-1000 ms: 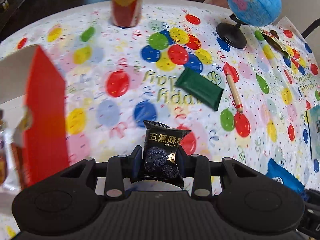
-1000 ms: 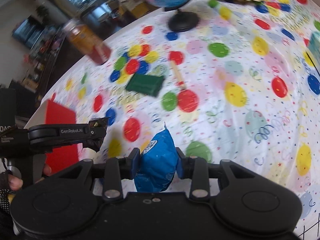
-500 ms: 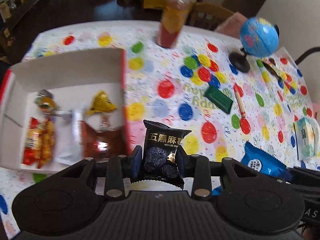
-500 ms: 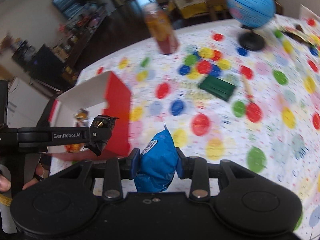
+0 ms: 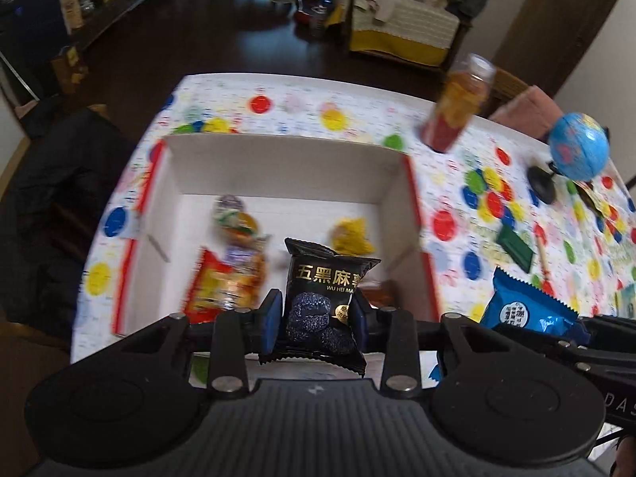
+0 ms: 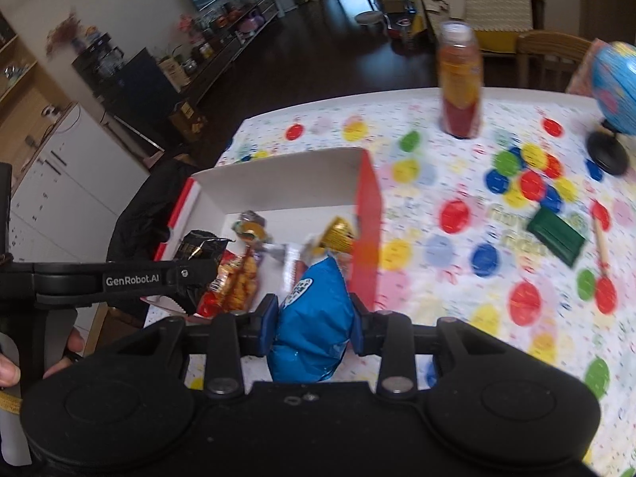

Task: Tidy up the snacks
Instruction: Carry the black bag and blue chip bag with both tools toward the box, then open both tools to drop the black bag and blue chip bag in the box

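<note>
Now hovering over red-and-white box (image 5: 413, 214), barely in view a second ago. Left gripper (image 5: 314, 314) clamping black snack packet (image 5: 322, 298); right gripper (image 6: 312, 318) pinching blue snack packet (image 6: 314, 318), above box edge. Balloon-print tablecloth (image 6: 437, 278) carrying bottle (image 6: 461, 83), globe (image 5: 578, 147), green wallet (image 6: 556, 234); dark-floored living room beyond.

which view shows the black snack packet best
The left wrist view: the black snack packet faces the camera, gold print readable, clamped in the left gripper. The right wrist view shows only its crumpled top edge behind that gripper's finger.
</note>
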